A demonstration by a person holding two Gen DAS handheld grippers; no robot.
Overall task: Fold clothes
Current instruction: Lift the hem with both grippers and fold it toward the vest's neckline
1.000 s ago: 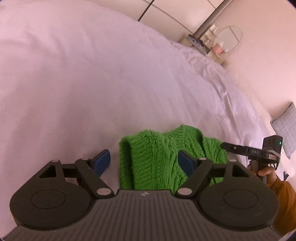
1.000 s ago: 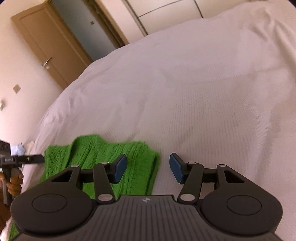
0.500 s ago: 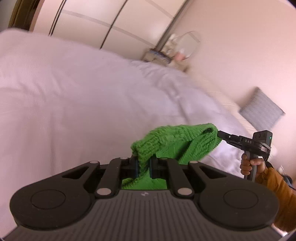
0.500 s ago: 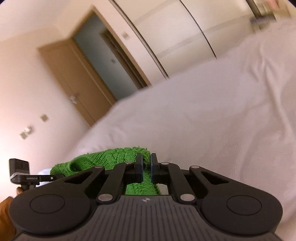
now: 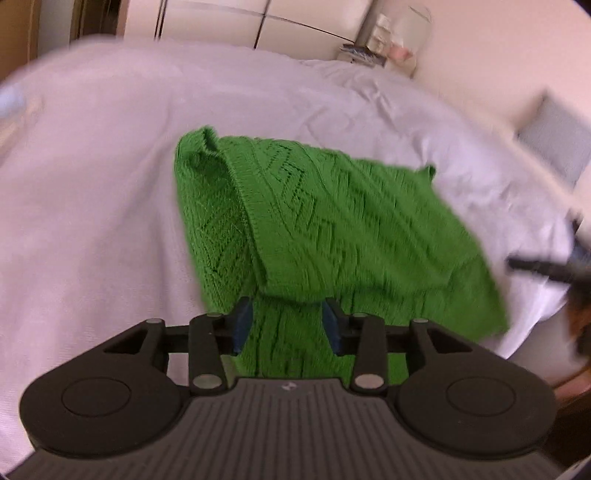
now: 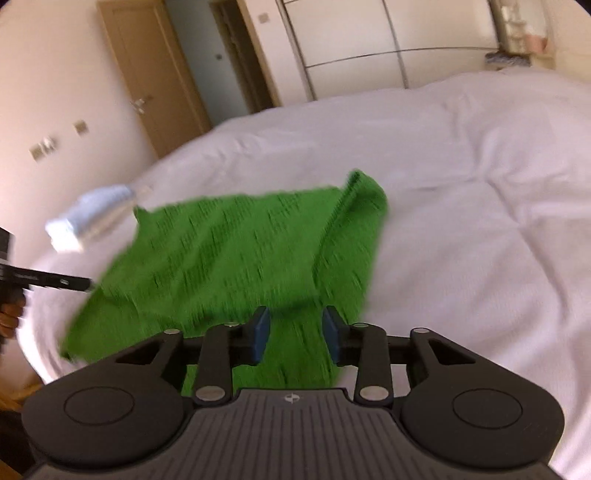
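Left wrist view: a wide bed (image 5: 110, 155) under a white cover fills most of the frame, running from the lower left up to pale wardrobe doors (image 5: 303, 18) at the top. A grey pillow (image 5: 554, 136) sits at the right edge, blurred.

Lying on the cover, in the middle of the frame, is a green knitted sweater (image 5: 332, 221). One layer is doubled over another, with a ribbed edge running down its left part. Its near end reaches between the blue pads of the left claw (image 5: 288, 325) at the bottom centre. The jaws are opening; the pads stand apart with knit between them, and they do not seem to pinch it.

Right wrist view: the same bed (image 6: 480, 240) and sweater (image 6: 240, 251) appear, heavily blurred, with a brown door (image 6: 155, 74) in the upper left. A small white folded item (image 6: 88, 221) lies just off the sweater's upper left corner. The right claw (image 6: 295, 332), bottom centre, is likewise opening, with green knit between its spread pads.

Judging by the layers, at least one fold is laid and is being let go. The shape looks loose and uneven, so smoothing or a further fold probably remains.
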